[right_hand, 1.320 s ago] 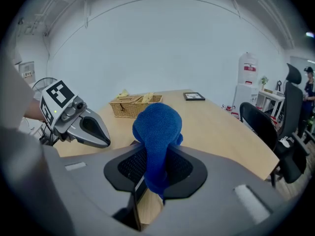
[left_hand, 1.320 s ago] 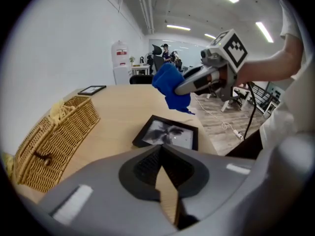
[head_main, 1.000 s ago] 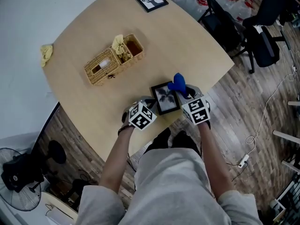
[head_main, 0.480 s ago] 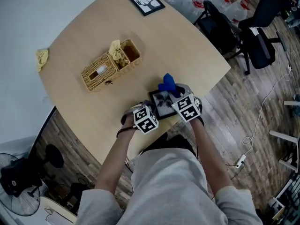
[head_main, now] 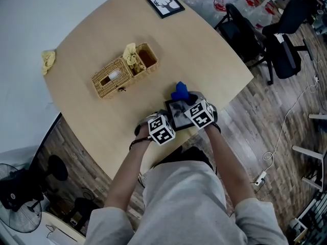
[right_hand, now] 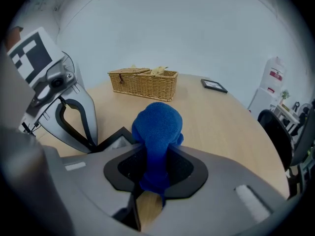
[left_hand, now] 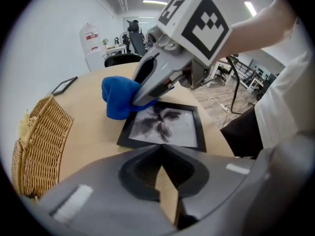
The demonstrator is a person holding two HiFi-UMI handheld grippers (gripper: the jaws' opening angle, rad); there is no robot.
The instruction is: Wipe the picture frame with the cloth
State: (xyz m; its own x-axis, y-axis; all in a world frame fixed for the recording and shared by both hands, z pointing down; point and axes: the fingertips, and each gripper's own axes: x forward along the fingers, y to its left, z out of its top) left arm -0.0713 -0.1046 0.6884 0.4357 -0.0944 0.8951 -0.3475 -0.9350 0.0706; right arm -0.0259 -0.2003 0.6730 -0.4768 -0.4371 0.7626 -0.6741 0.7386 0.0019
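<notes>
A black picture frame (head_main: pixel 178 114) with a grey leaf print lies flat near the table's front edge; it also shows in the left gripper view (left_hand: pixel 162 124). My right gripper (head_main: pixel 186 101) is shut on a blue cloth (head_main: pixel 180 92), whose bunched end (left_hand: pixel 117 98) rests on the frame's far left corner. In the right gripper view the cloth (right_hand: pixel 157 132) rises from between the jaws (right_hand: pixel 156 157). My left gripper (head_main: pixel 167 118) is shut, its tips (left_hand: pixel 160 149) at the frame's near edge with nothing between them.
A wicker basket (head_main: pixel 125 70) holding a yellow cloth stands mid-table. A second frame with a deer print (head_main: pixel 165 4) lies at the far edge. Another yellow cloth (head_main: pixel 48 59) sits at the left edge. Office chairs (head_main: pixel 265 34) stand to the right.
My right gripper has slid the blue cloth leftward along the frame's far side. The left gripper has stayed at the frame's near edge.
</notes>
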